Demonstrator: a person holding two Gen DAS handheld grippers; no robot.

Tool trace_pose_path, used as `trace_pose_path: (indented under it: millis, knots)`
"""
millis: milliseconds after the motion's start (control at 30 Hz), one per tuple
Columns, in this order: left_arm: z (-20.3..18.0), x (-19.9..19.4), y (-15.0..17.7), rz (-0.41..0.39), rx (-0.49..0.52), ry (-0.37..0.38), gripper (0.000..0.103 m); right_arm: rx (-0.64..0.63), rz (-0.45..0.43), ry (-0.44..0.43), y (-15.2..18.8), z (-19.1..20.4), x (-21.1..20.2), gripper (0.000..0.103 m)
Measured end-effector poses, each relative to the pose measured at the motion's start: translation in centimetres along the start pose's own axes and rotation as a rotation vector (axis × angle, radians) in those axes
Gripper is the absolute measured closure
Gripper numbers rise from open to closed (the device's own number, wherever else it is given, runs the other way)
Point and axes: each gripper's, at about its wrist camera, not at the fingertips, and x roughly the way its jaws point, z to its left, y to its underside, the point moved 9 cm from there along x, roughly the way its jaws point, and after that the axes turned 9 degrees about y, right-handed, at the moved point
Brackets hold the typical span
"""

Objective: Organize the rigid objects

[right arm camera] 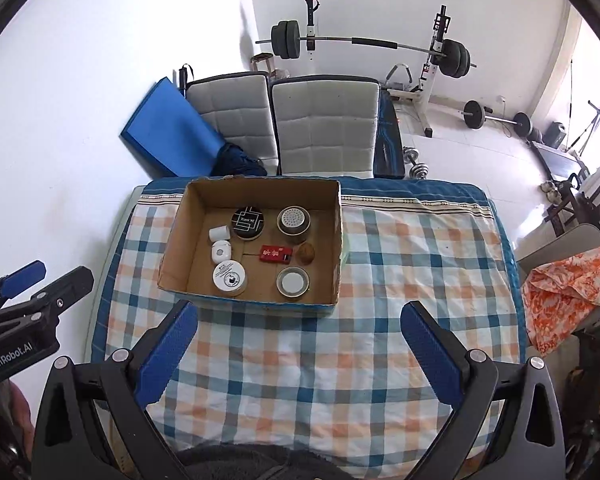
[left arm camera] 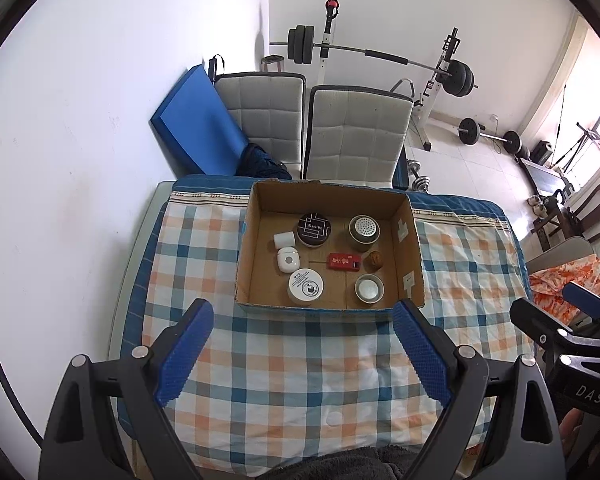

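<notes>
An open cardboard box [left arm camera: 410, 248] [right arm camera: 172, 248] stands on the checked tablecloth at the far side. Inside it lie a black round tin [left arm camera: 314, 229] [right arm camera: 248, 222], a metal perforated-lid jar [left arm camera: 364, 231] [right arm camera: 294, 220], a white roll [left arm camera: 284, 239], a white earbud case [left arm camera: 287, 259] [right arm camera: 221, 253], a white round jar [left arm camera: 305, 286] [right arm camera: 230, 277], a red box [left arm camera: 343, 261] [right arm camera: 275, 254], a brown walnut [left arm camera: 375, 261] [right arm camera: 306, 253] and a metal tin with a white lid [left arm camera: 369, 288] [right arm camera: 293, 281]. My left gripper [left arm camera: 304, 312] and right gripper [right arm camera: 300, 314] are open and empty, held above the cloth in front of the box.
The table [left arm camera: 300, 368] with its checked cloth sits against the left wall. Two grey padded chairs [left arm camera: 356, 132] and a blue mat [left arm camera: 198, 120] stand behind it. A barbell rack [left arm camera: 440, 72] is at the back. An orange cloth [right arm camera: 568, 292] hangs on a chair at the right.
</notes>
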Motion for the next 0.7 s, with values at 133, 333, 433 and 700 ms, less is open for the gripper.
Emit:
trace_pose_path:
  millis: [133,333,433,700]
  knots:
    - [-0.04,0.16,0.34,0.001,-0.001,-0.005,0.011,0.0,0.001,0.002,0.1,-0.02,0.2,0.0]
    - [0.04,0.23,0.38,-0.001,-0.001,-0.007,0.011,0.007,-0.01,0.008,0.1,-0.15,0.16,0.0]
    - [0.04,0.28,0.39,0.001,0.002,-0.009,0.011,0.011,-0.014,0.006,0.09,-0.15,0.05,0.0]
    - [0.22,0.3,0.7,-0.001,0.001,-0.005,0.011,0.017,-0.022,0.014,0.05,-0.27,-0.17,0.0]
